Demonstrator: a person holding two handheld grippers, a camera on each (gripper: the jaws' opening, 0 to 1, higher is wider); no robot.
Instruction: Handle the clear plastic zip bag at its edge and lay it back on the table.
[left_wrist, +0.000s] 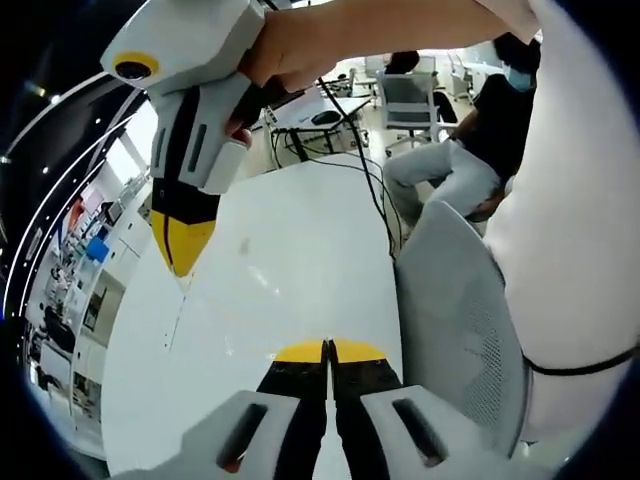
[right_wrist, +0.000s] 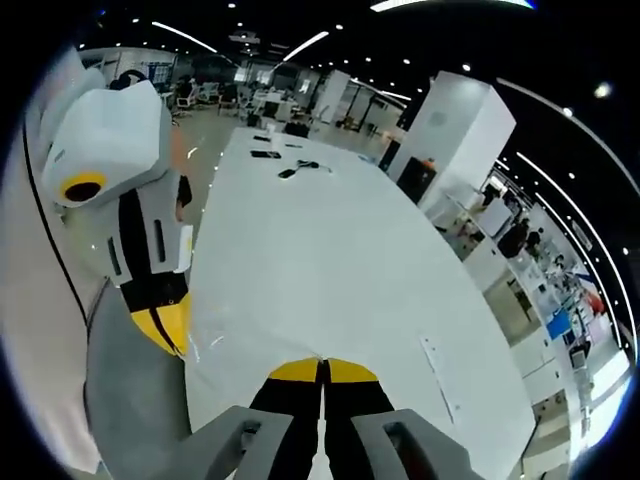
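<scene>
Both grippers, left gripper (left_wrist: 328, 352) and right gripper (right_wrist: 322, 371), pinch the bag (right_wrist: 300, 300) edges, jaws pressed together; lower evenly to the table (right_wrist: 330, 230), keep it taut.

**Where things sit around your two grippers**

In the left gripper view, your left gripper (left_wrist: 329, 350) sits at the bottom with its jaws pressed together over the surface (left_wrist: 290, 250). Your right gripper (left_wrist: 183, 240) hangs in from the upper left, its tip just above that surface. A chair (left_wrist: 465, 320) stands right of the surface, close beside your jaws. Behind it a seated person (left_wrist: 470, 150) is further back, with another chair (left_wrist: 408, 100) beyond.

In the right gripper view, your right gripper (right_wrist: 322, 372) sits low over the surface (right_wrist: 340, 250), and your left gripper (right_wrist: 160, 320) is at the left edge. Small items (right_wrist: 300, 168) lie at the far end. A pillar (right_wrist: 455, 130) stands right of the surface.
</scene>
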